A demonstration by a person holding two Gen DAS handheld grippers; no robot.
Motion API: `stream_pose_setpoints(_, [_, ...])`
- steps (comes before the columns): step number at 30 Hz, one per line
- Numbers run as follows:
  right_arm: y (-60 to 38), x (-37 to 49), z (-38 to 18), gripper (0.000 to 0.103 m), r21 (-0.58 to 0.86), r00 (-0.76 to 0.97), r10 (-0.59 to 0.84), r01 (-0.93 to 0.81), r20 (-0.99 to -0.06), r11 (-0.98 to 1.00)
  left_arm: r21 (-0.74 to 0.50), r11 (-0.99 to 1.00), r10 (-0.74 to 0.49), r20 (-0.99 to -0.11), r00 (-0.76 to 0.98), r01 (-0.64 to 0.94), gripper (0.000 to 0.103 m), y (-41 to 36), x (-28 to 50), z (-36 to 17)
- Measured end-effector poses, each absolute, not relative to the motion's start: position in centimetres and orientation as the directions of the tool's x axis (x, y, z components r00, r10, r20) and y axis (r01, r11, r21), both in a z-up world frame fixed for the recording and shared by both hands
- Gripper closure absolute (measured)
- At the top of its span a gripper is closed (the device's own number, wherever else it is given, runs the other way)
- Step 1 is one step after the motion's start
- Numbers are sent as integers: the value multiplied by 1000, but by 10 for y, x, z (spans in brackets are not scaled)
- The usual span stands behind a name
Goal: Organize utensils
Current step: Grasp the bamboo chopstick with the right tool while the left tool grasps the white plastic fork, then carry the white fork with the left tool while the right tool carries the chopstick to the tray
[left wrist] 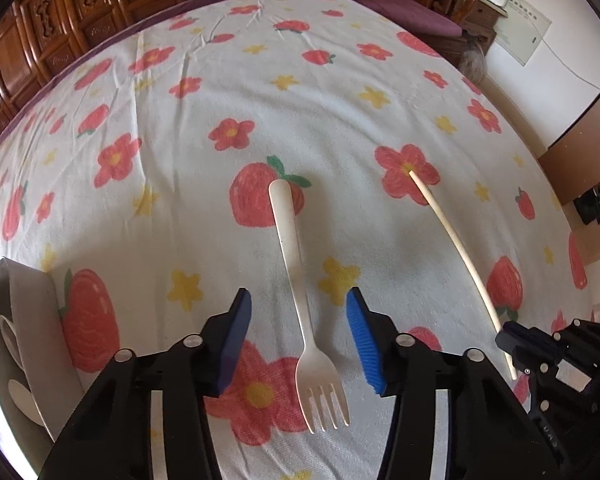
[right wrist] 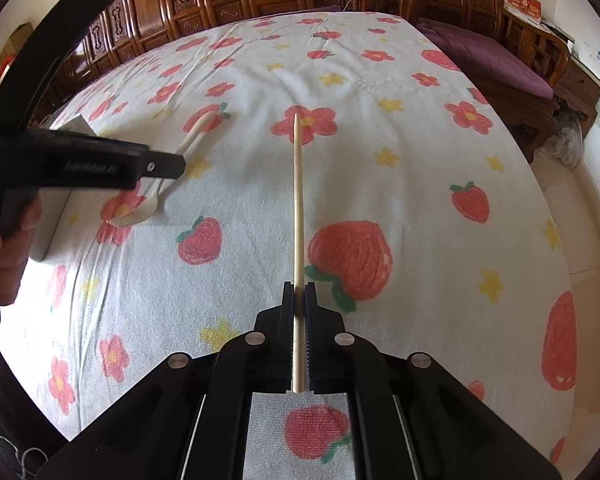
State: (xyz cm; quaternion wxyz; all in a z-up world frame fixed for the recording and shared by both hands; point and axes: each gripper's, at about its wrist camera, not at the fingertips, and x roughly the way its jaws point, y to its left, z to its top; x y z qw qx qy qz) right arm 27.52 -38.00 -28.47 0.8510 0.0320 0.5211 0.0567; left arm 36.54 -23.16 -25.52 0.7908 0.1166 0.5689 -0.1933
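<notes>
Straddling the fork on the bed, mid-sheet, the left claw stands wide; fork looks light, stiff, thin plastic, best pinched mid-handle. Right claw is clamped on the chopstick near its butt; slim, slippery, liable to pivot.

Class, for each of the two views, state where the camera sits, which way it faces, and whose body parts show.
Left wrist: on the left claw, facing forward over the fork lying between open fingers; the right claw shows.
Right wrist: on the right claw, shut on the chopstick; the left claw and hand show.
Shared: fork, chopstick, floral cloth.
</notes>
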Motion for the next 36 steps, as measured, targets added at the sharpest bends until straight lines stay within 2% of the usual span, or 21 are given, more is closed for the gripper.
stream_pose_setpoints(5, [-381, 277, -286, 97, 117, 451, 135, -67, -882, 991, -31, 900, -156, -955, 253, 436, 72, -239, 371, -261])
stream_pose_setpoints(10, [-383, 277, -285, 97, 123, 449, 140, -67, -883, 990, 34, 897, -97, -958, 270, 440, 72, -249, 371, -262])
stream_pose_setpoints(13, [-384, 277, -285, 97, 128, 449, 145, -67, -882, 989, 26, 903, -94, -962, 255, 428, 75, -250, 373, -262])
stream_pose_setpoints(21, [-382, 276, -286, 97, 120, 452, 140, -71, -881, 990, -6, 924, -102, -967, 232, 382, 96, -243, 373, -262])
stream_pose_setpoints(36, [-380, 274, -277, 97, 118, 479, 141, -79, -866, 990, -10, 915, -135, -950, 283, 404, 97, -230, 350, -241])
